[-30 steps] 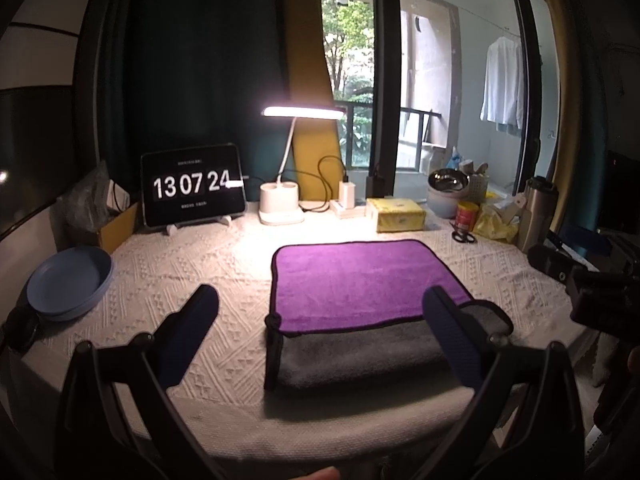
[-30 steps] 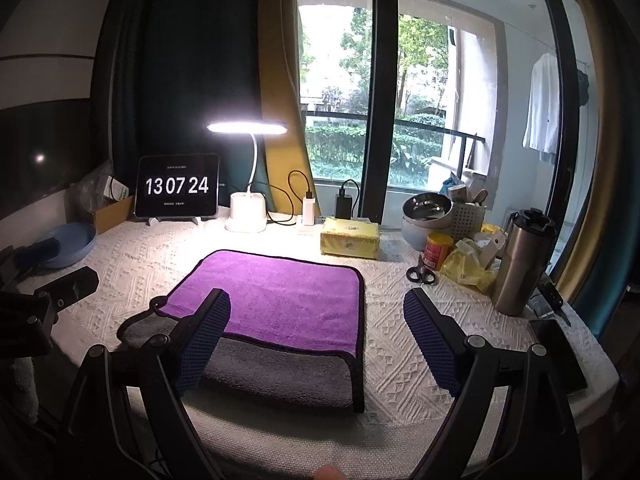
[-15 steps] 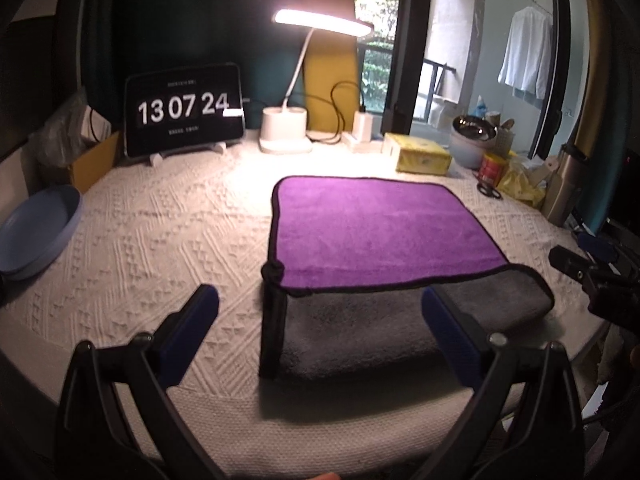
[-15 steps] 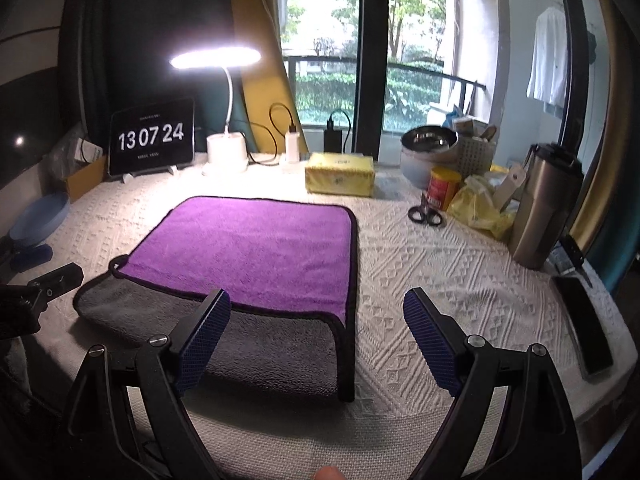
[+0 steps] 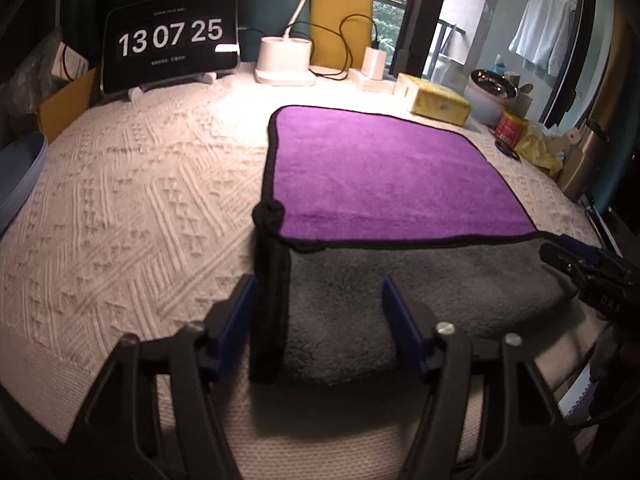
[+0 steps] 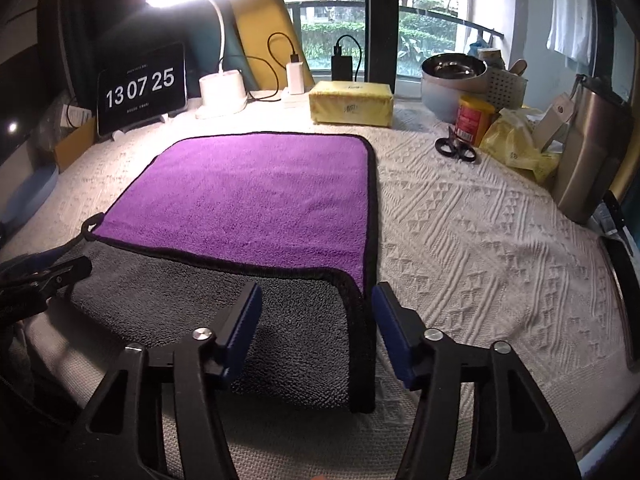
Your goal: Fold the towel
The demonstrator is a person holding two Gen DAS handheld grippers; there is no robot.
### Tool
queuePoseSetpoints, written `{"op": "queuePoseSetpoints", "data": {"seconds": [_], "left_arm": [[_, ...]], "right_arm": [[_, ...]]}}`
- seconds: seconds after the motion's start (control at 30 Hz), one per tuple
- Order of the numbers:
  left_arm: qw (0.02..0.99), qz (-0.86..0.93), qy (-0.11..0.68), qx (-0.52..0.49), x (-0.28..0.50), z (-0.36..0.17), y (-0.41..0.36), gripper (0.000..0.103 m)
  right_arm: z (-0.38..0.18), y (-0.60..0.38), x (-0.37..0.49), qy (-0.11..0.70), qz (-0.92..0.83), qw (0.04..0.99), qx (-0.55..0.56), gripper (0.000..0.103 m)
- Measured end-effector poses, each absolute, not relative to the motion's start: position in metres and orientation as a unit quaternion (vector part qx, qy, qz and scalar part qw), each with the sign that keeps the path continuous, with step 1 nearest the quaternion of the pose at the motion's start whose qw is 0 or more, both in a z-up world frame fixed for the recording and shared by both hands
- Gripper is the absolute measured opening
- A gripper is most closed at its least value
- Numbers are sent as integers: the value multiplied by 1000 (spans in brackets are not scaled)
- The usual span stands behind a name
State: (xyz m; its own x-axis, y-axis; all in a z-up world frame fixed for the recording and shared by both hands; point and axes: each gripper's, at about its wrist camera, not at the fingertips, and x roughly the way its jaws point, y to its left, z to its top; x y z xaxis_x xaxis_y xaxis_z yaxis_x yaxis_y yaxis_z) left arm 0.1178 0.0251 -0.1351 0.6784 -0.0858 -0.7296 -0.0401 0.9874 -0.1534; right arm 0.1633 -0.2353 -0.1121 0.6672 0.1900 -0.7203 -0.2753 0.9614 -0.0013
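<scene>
A towel, purple on top [image 5: 380, 176] [image 6: 256, 196] and grey underneath, lies on the white textured tablecloth with its grey near part hanging over the table's front edge. My left gripper [image 5: 318, 304] is open, its fingers straddling the towel's near left black-edged corner. My right gripper [image 6: 316, 308] is open, straddling the near right corner. Each gripper shows at the edge of the other's view: the right one [image 5: 588, 268], the left one [image 6: 44, 276].
Behind the towel stand a clock tablet [image 5: 172, 60], a lit desk lamp [image 6: 222, 92], a charger and a yellow tissue pack [image 6: 352, 104]. To the right are scissors [image 6: 456, 148], a red can, a metal bowl and a steel flask [image 6: 592, 148]. Blue plates [image 5: 20, 176] sit left.
Both grippers have moved forward and down to the towel's near corners, and their jaws have narrowed from wide open to straddling the corners. The clock changed from 24 to 25.
</scene>
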Motion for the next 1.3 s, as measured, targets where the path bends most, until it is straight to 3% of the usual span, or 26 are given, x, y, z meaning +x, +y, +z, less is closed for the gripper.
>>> {"op": "queuePoseSetpoints", "data": {"seconds": [0.07, 0.23, 0.4, 0.43, 0.5, 0.9, 1.3], "left_arm": [[915, -8, 398, -68, 117, -135, 24, 52], [919, -4, 393, -44, 118, -137, 22, 43], [922, -5, 386, -35, 115, -136, 18, 25], [923, -6, 384, -33, 114, -136, 17, 18], [925, -5, 379, -26, 112, -134, 15, 14], [945, 12, 326, 22, 98, -116, 7, 5], [954, 0, 300, 8, 100, -93, 8, 4]], "right_arm": [[-116, -234, 165, 391, 128, 910, -56, 48], [-120, -230, 166, 391, 128, 909, -69, 37], [-120, -230, 164, 382, 124, 912, -83, 18], [-119, -230, 164, 379, 122, 914, -84, 15], [-117, -232, 163, 374, 118, 916, -87, 8], [-94, -228, 145, 322, 119, 934, -99, 7], [-64, -225, 141, 283, 128, 946, -94, 6]]}}
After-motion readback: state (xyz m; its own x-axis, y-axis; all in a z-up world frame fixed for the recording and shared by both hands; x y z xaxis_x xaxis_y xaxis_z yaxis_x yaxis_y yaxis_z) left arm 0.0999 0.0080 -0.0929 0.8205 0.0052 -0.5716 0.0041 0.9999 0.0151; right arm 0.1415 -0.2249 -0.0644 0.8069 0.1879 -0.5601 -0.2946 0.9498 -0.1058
